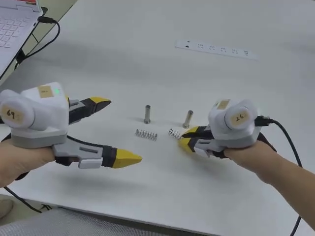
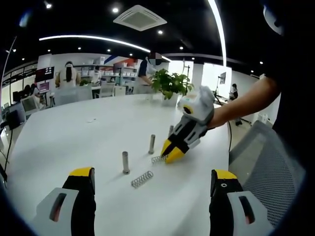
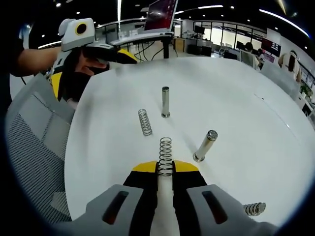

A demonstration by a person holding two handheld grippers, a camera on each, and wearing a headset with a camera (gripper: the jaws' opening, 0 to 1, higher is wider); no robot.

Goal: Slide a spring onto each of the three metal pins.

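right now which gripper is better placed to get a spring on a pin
Right: the right gripper is shut on a spring beside a pin; the left gripper hangs open, farther off.

Plain off-white surface (image 1: pixel 147 59). Silver-grey metal pins (image 1: pixel 147 114); bright silver coiled springs (image 1: pixel 146 134). Left gripper (image 1: pixel 120 130), right gripper (image 1: pixel 183 138): white and grey bodies, black jaws tipped yellow. White power strip (image 1: pixel 215 49) near far edge. Black cable (image 1: pixel 288 142).

Left pin (image 1: pixel 147 114) and right pin (image 1: pixel 188 119) stand on the table (image 1: pixel 147 59). A spring (image 1: pixel 146 134) lies before the left pin, a power strip (image 1: pixel 215 49) behind
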